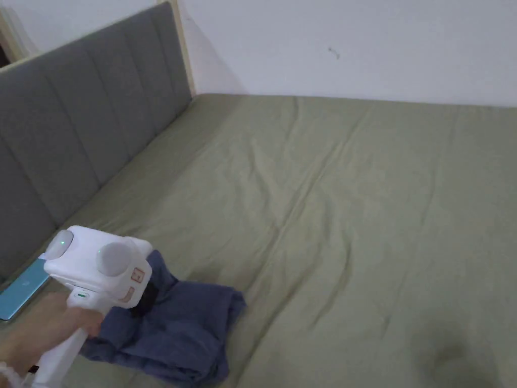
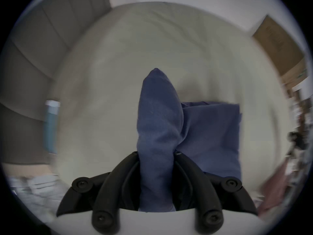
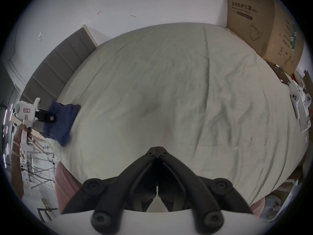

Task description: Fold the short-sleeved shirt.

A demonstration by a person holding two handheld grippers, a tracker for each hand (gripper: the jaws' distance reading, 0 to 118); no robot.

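While the bed, spread with a creased olive-green sheet, takes up most of the head view, a grey padded headboard runs along its left side below a white wall. At the bed's far right corner in the right gripper view stands a big cardboard box. Near the bed's left edge lies the dark blue short-sleeved shirt, bunched and partly folded. The left gripper has its jaws clamped on a gathered fold of that shirt, which rises between them while the rest lies on the sheet just to the right. The right gripper hovers over bare sheet, well apart from the shirt, jaws together and holding nothing. A light blue phone lies beside the headboard.
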